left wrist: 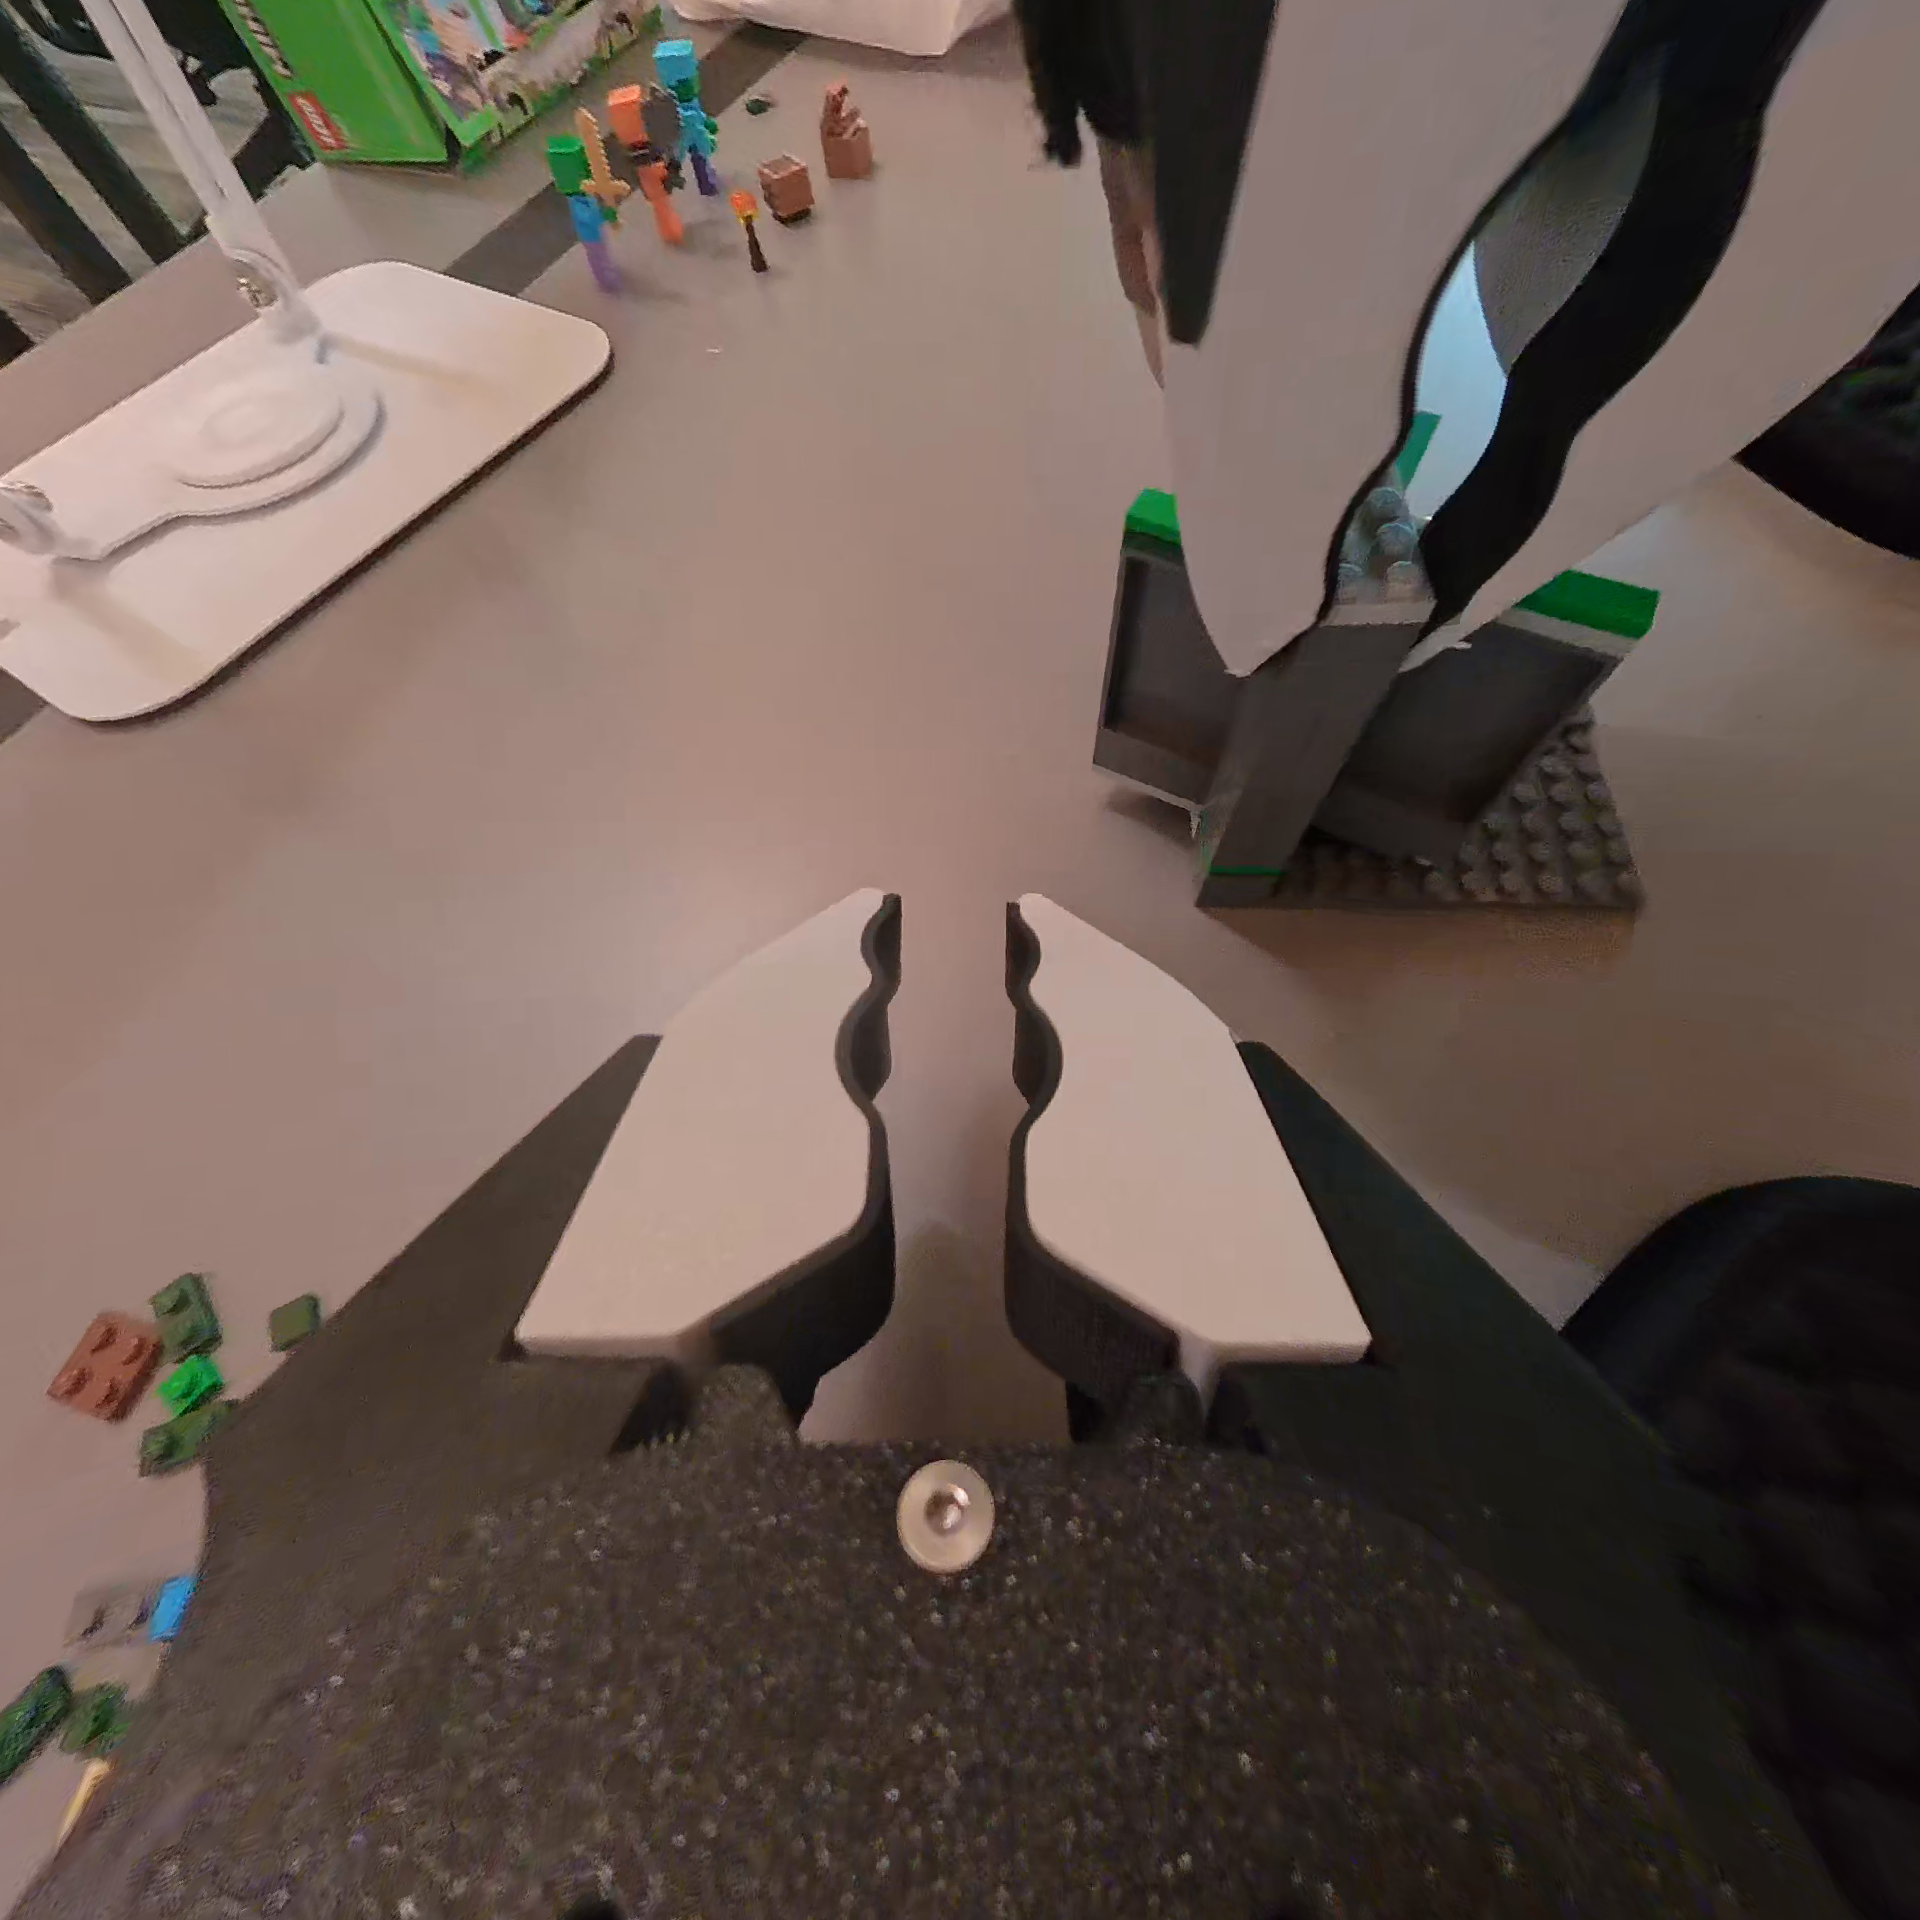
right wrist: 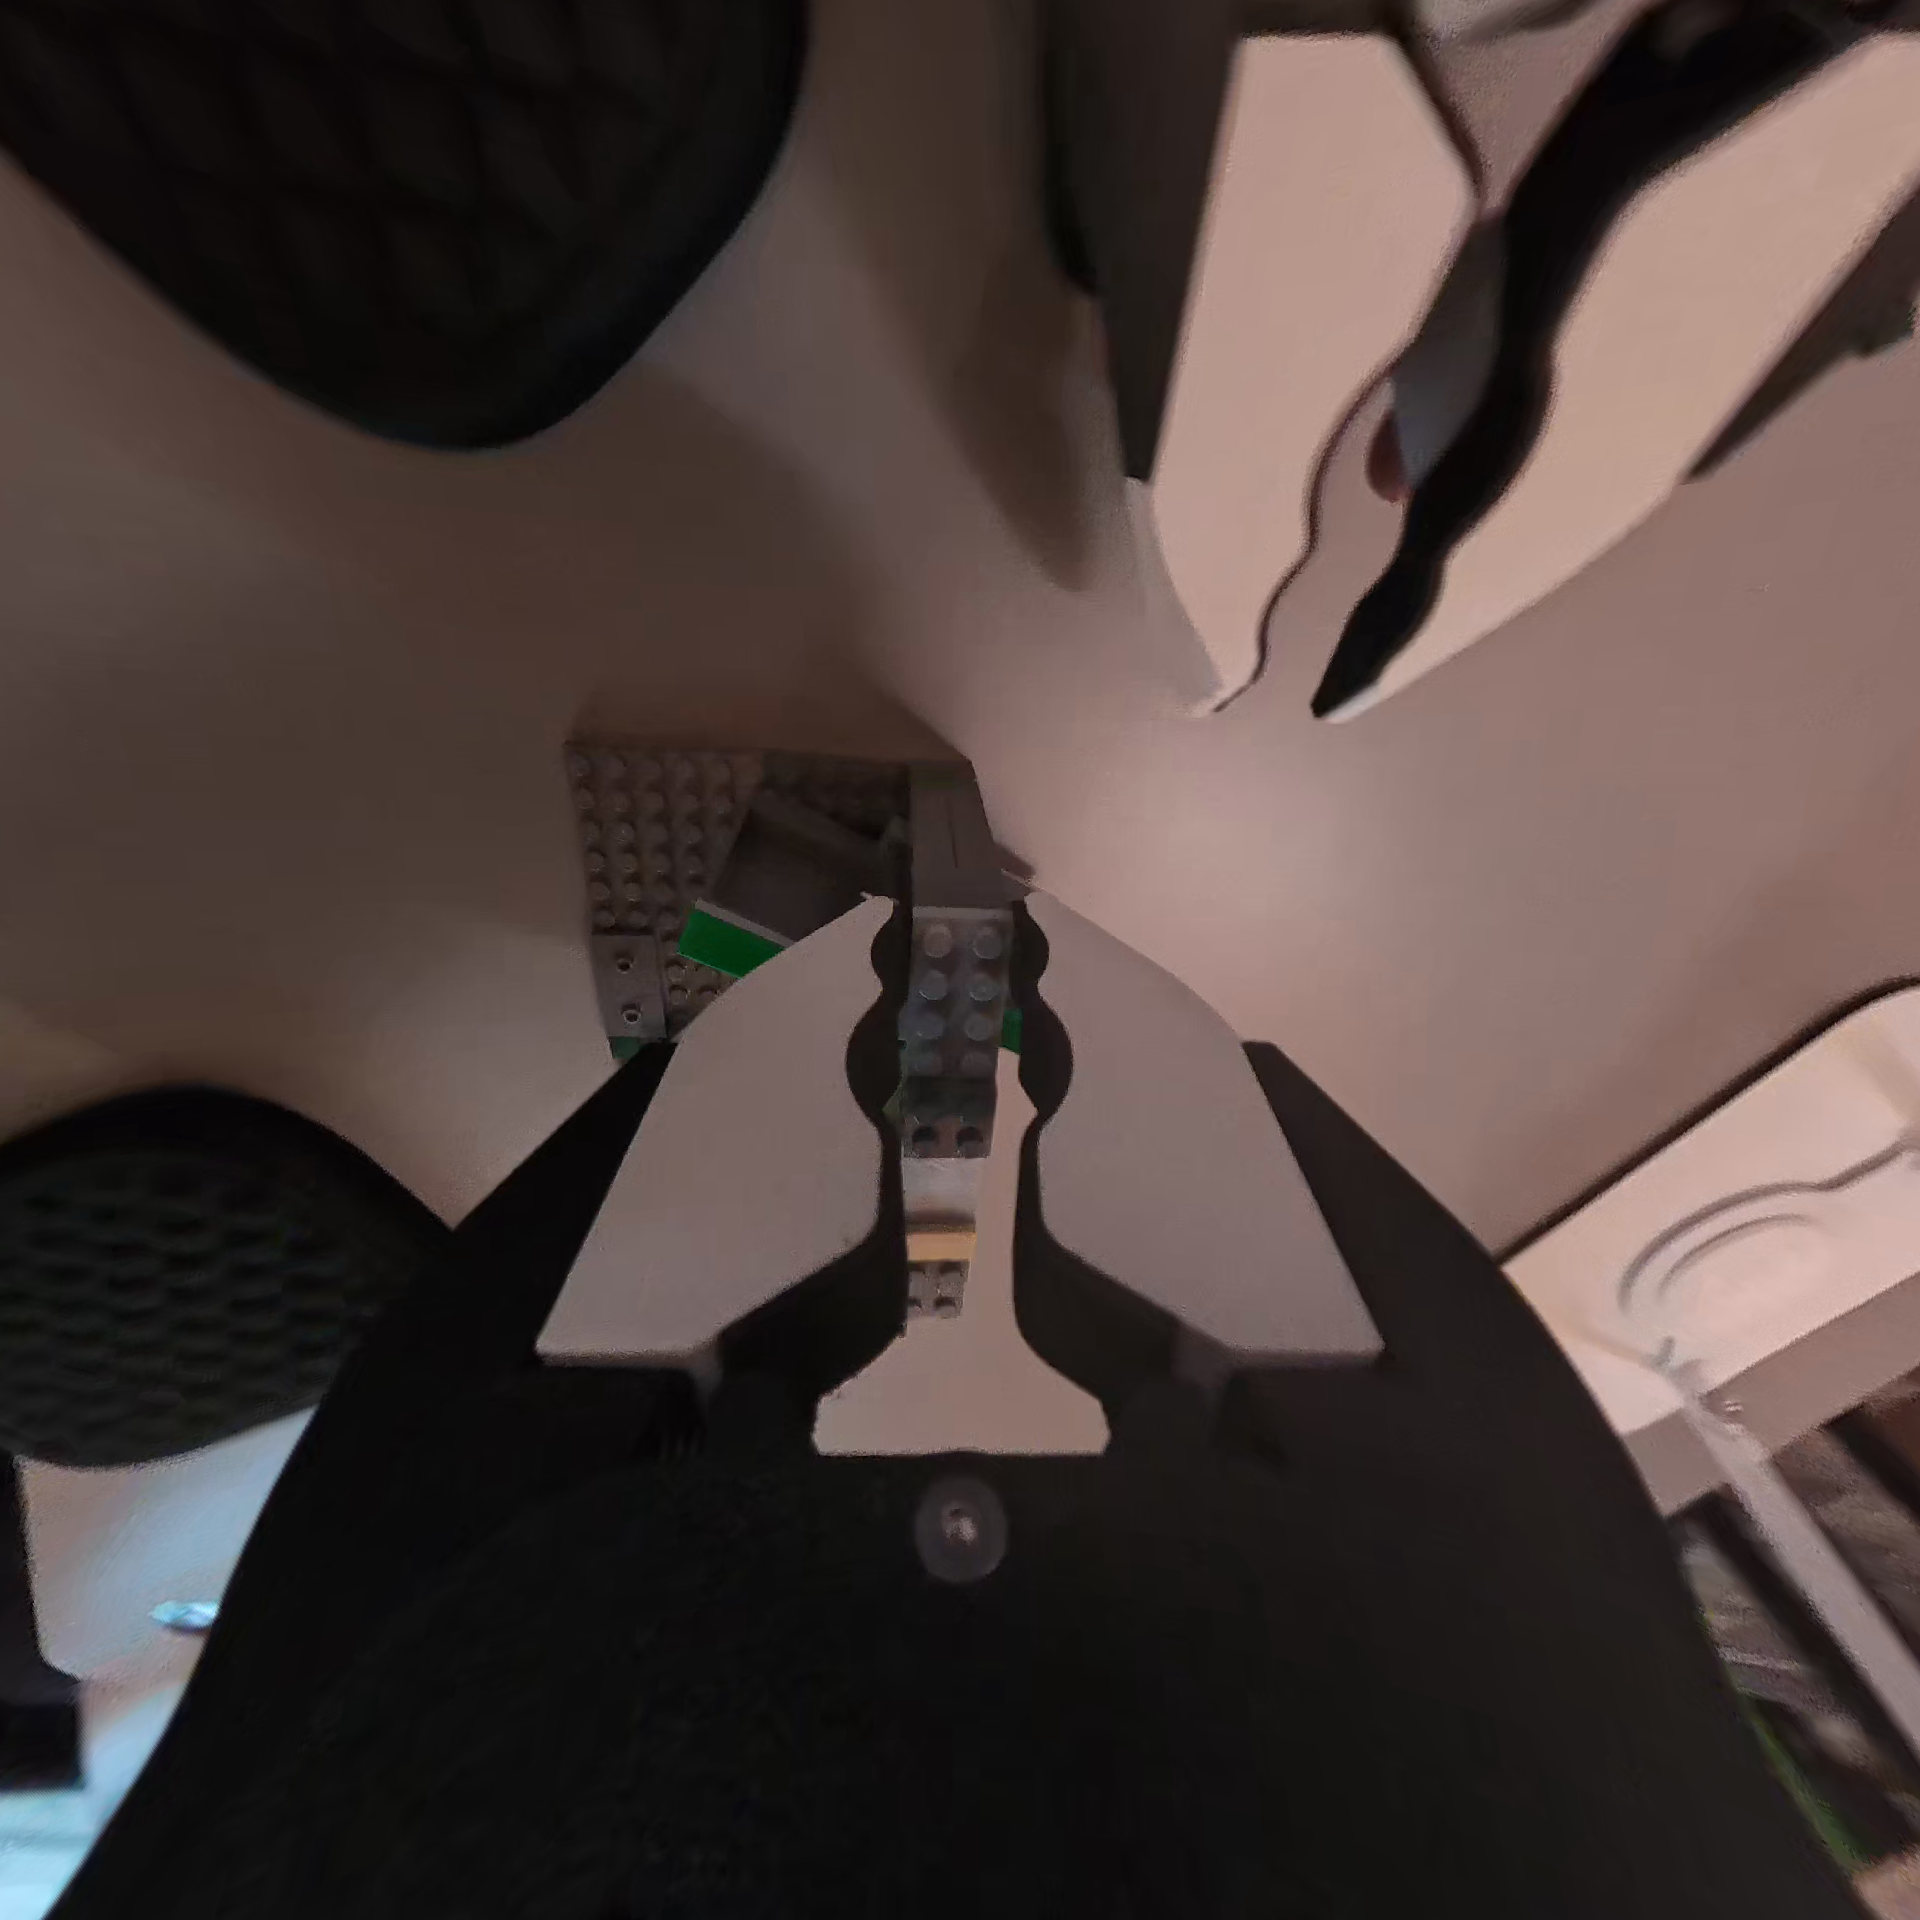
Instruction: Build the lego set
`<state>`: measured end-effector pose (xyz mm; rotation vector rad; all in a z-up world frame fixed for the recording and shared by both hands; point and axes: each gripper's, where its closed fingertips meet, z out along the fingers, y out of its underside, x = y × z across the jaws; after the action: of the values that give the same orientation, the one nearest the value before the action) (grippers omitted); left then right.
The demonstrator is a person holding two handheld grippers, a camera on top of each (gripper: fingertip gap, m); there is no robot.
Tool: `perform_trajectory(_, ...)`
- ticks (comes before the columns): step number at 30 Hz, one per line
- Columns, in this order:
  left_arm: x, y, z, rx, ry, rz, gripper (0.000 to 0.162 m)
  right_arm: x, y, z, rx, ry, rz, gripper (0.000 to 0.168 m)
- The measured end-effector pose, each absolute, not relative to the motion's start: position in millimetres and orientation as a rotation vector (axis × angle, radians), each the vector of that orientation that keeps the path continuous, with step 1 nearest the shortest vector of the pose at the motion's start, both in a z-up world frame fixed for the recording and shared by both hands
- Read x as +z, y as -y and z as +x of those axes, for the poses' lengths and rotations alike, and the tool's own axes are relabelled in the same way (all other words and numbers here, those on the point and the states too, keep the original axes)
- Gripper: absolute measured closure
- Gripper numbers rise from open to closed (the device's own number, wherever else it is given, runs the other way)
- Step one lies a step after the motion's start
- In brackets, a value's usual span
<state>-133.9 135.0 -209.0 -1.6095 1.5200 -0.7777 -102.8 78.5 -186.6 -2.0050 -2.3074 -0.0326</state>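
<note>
A grey lego build with green tiles (left wrist: pixel 1590 608) stands on a dark grey baseplate (left wrist: pixel 1538 842) at the right of the table. My right gripper (left wrist: pixel 1340 634) comes down from above and is shut on the build's tall grey pillar (left wrist: pixel 1299 748). In the right wrist view my right gripper (right wrist: pixel 956 909) clamps the studded top of the pillar (right wrist: pixel 956 997), with the baseplate (right wrist: pixel 644 831) below it. My left gripper (left wrist: pixel 953 909) is slightly open and empty, over bare table to the left of the build. It also shows in the right wrist view (right wrist: pixel 1276 709).
A white lamp base (left wrist: pixel 260 468) sits at the left. Several lego figures (left wrist: pixel 634 177) and a green box (left wrist: pixel 364 73) stand at the far side. Loose green and brown pieces (left wrist: pixel 156 1361) lie at the near left. A black chair (left wrist: pixel 1766 1403) is at the right. The left gripper's tips are roughly 7 cm from the right gripper's.
</note>
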Motion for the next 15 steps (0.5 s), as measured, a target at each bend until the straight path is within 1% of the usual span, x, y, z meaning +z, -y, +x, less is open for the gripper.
perform_trajectory(5, -218, -114, -123, -0.833, -1.613, -1.572, 0.143, -186, -61, -85, -0.214, 2.662, -1.601, 0.151)
perform_trajectory(10, -226, -92, -111, -0.848, -1.710, -1.519, 0.143, -186, -47, -57, -0.556, 2.864, -1.173, 0.149)
perform_trajectory(12, -224, -85, -106, -0.865, -1.723, -1.489, 0.143, -184, -38, -56, -0.522, 2.802, -1.194, 0.141)
perform_trajectory(13, -222, -82, -104, -0.880, -1.722, -1.478, 0.143, -179, -33, -58, -0.451, 2.730, -1.267, 0.139)
perform_trajectory(15, -219, -77, -100, -0.895, -1.713, -1.453, 0.141, -165, -24, -64, -0.274, 2.496, -1.469, 0.128)
